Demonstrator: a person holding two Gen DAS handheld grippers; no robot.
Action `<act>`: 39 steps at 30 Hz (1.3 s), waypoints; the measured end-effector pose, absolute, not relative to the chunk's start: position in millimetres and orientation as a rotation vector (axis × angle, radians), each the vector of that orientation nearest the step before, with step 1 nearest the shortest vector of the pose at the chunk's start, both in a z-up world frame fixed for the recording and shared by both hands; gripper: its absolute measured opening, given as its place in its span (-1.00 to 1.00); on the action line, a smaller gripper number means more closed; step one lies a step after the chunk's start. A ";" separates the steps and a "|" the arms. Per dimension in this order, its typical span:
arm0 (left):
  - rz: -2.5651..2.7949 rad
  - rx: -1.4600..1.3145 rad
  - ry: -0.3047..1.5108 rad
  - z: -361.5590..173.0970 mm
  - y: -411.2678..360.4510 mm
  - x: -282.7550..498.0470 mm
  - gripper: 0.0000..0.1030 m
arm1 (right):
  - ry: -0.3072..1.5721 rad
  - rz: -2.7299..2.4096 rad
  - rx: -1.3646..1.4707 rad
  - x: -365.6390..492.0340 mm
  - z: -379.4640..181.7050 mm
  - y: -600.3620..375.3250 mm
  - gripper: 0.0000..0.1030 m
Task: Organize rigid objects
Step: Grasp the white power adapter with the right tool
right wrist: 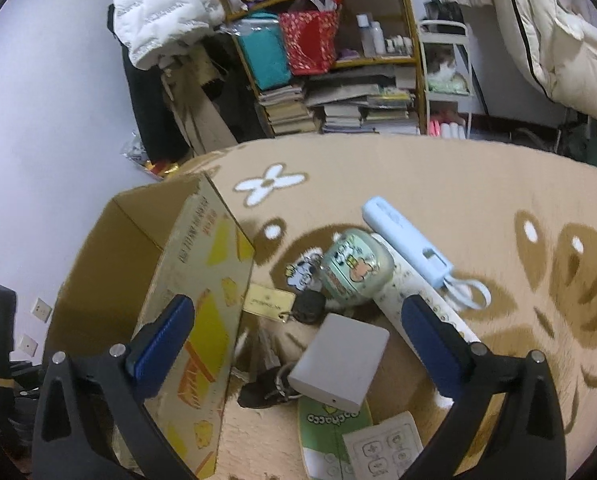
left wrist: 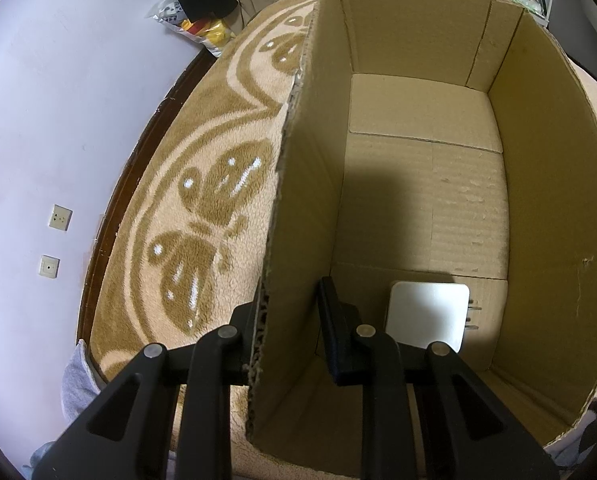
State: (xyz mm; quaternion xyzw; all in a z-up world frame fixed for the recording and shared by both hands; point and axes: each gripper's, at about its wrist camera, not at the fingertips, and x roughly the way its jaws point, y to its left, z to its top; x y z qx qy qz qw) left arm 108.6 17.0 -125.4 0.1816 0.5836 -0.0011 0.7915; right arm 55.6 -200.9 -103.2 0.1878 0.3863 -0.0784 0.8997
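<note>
On the patterned rug [right wrist: 378, 168], beside the cardboard box [right wrist: 202, 300], a cluster of rigid items is laid out: a white power bank [right wrist: 340, 364], a pale blue power bank [right wrist: 406, 236] with a looped cable, a mint-green cartoon case [right wrist: 354, 268], a gold tag [right wrist: 266, 300] joined to a black key fob [right wrist: 308, 307], and a green-printed flat item [right wrist: 330, 424] partly under the white power bank.

Right gripper [right wrist: 298, 344]: jaws are spread wide, nothing is held; blue pads [right wrist: 162, 336] are seen at either side, the left one in front of the box's printed outer wall, the right one over a long white patterned item [right wrist: 418, 300]. The gripper is pitched downward over the cluster, with the white power bank lying between the jaws but not touched.

Left gripper [left wrist: 294, 328]: jaws are set astride the box's left wall [left wrist: 298, 184], one finger outside, one inside; whether the wall is pinched or merely straddled cannot be told. The pose is tilted down along the box interior.

Box contents: one white square charger [left wrist: 426, 316], prongs to the right, is lodged in the near end; the remaining floor is bare.

Step judged in hand: pick-up of the white power bank. It is best taken across its shorter sides, with the jaws lowered squarely so that the keys [right wrist: 274, 388] tucked under its near-left edge are not caught. The box is best kept steadied by the left gripper for the drop.
</note>
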 end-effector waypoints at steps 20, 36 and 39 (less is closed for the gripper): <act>0.001 0.401 1.260 -126.7 17.3 108.5 -0.56 | 1.023 -0.240 0.544 64.5 -156.5 -223.3 0.57; 0.004 0.409 1.260 -126.7 16.5 107.9 -0.55 | 1.025 -0.275 0.471 66.8 -161.7 -213.6 0.39; 0.004 0.410 1.260 -126.7 16.3 107.9 -0.55 | 1.025 -0.282 0.466 68.1 -162.7 -213.6 0.40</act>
